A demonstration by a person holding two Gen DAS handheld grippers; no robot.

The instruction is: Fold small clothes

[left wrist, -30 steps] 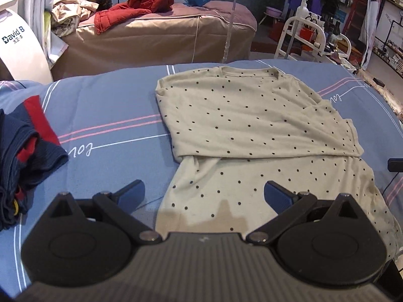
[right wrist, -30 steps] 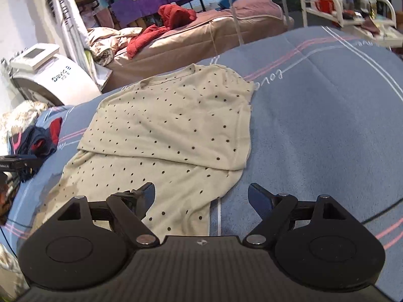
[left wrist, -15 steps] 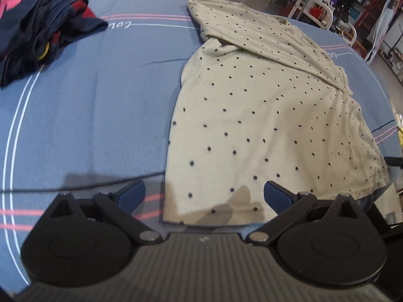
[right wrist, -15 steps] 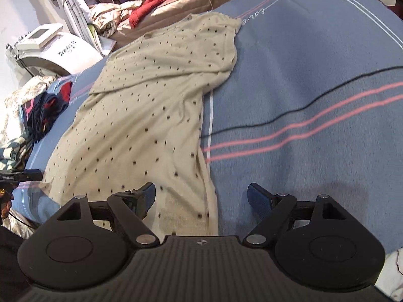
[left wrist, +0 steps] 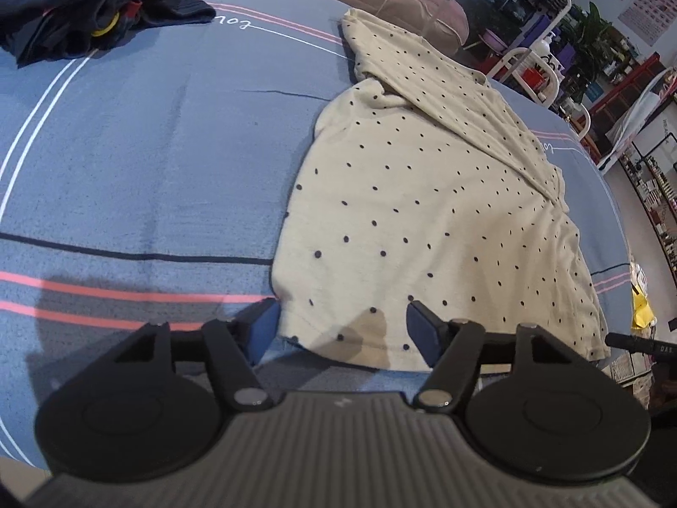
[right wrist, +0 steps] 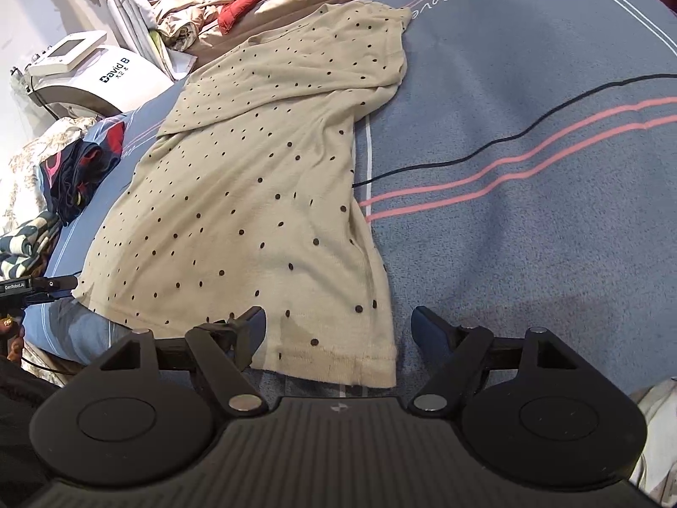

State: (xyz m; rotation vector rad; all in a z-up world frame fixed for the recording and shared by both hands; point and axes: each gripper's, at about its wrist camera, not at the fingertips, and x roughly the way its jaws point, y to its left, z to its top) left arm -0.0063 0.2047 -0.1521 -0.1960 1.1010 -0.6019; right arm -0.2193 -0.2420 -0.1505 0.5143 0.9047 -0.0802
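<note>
The left gripper (left wrist: 342, 326) was closing, its blue pads now either side of the near left hem corner of the cream dotted shirt (left wrist: 423, 220), though not yet visibly pressing the cloth. A second earlier those jaws had stood wide and farther back, with the hem out ahead of them. The right gripper (right wrist: 338, 330) had likewise dropped in toward the hem; its jaws stood spread, the near right hem corner lying between them, ungripped. Both tools had therefore arrived at the bottom corners, which I judged to be the set-up for lifting the hem and folding it up toward the collar.

The shirt lay flat on the blue striped bedcover (left wrist: 127, 169), its hem at the bed's near edge and its long axis running away toward the far edge, collar end farthest. Its upper part carried a folded-in layer. A dark bundle of clothes (left wrist: 84, 4) sat well apart at the bed's far left corner.
</note>
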